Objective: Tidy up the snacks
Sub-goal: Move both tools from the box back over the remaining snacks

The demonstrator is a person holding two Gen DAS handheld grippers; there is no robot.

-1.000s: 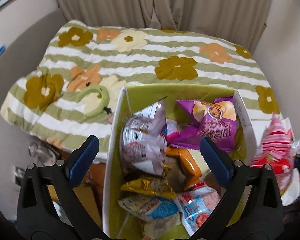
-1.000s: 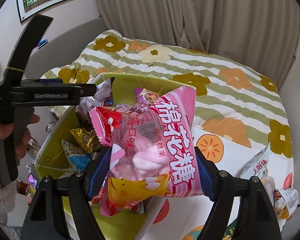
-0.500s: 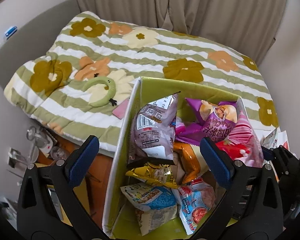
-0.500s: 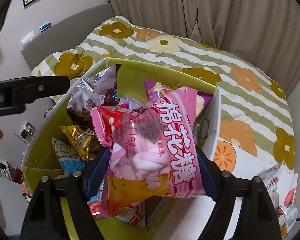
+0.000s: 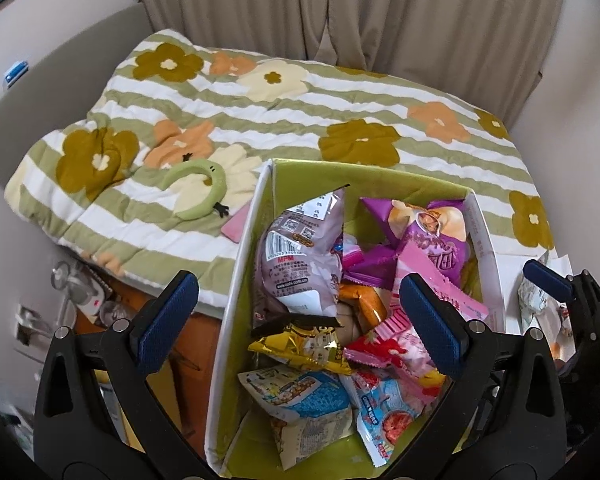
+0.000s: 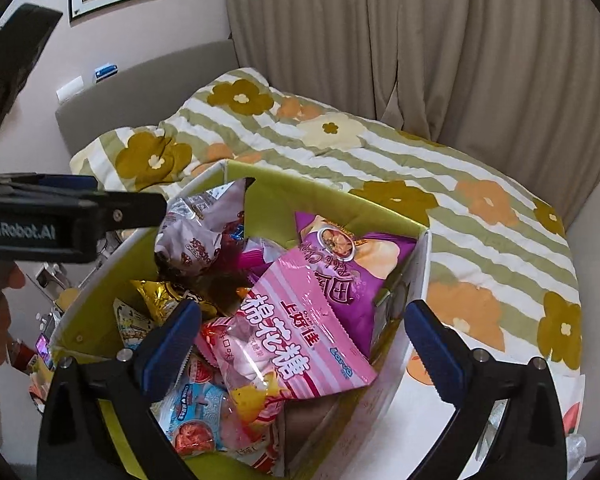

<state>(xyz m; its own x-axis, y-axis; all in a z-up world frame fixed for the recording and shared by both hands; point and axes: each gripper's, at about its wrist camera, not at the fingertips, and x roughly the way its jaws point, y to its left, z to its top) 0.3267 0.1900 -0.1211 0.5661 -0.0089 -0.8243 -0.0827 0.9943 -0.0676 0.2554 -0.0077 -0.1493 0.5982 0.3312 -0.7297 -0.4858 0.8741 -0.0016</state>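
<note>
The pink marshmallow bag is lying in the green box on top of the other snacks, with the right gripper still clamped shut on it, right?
Not quite. The pink marshmallow bag does lie in the green box on the other snacks, but the right gripper is open, its jaws spread wide on either side of the bag. The right wrist view shows this.

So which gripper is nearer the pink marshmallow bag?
Right. The right gripper hangs open directly over the pink marshmallow bag in the bin; the left gripper, also open, hovers further toward the bin's left side.

Pink marshmallow bag point(image 6: 296, 356) lying atop snack packets, inside green-lined box point(image 6: 340, 204)
</note>
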